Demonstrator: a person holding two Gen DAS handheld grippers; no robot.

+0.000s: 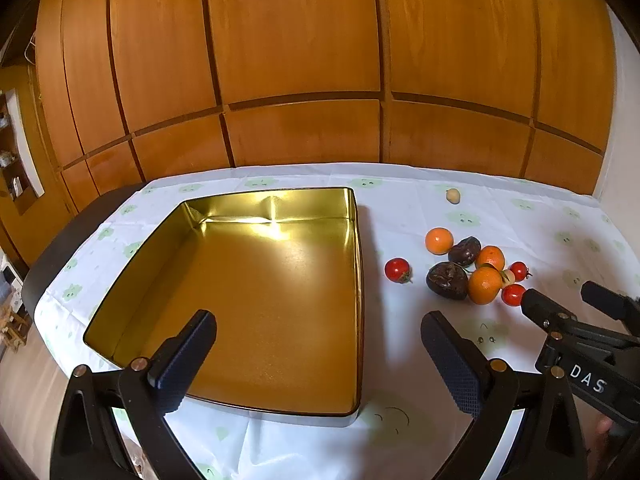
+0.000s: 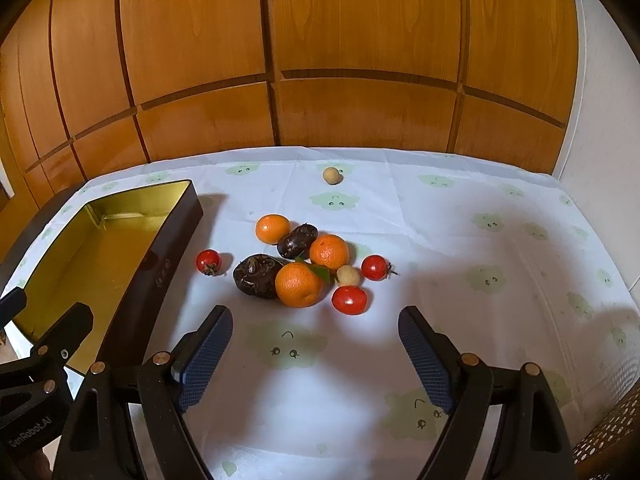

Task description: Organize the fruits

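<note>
Centrally, a cluster of fruit is seen on the tabletop [image 2: 440, 240], which is covered by a white cloth with pale green prints: three round orange mandarins [image 2: 299, 284], two dark wrinkled brown fruits [image 2: 256, 276], a small pale beige fruit [image 2: 347, 275] and two glossy red cherry tomatoes [image 2: 349, 300] lie touching or just beside one another. A third red tomato [image 2: 208, 262] is set apart at 9 o'clock of the cluster, and a lone beige fruit [image 2: 332, 176] at 12 o'clock. An empty gold-lined rectangular tin [image 1: 357, 240] is placed further towards 9 o'clock. The right gripper [image 2: 316, 344] and the left gripper [image 1: 318, 344] are held above the tabletop, fingers spread wide with nothing between them.
</note>
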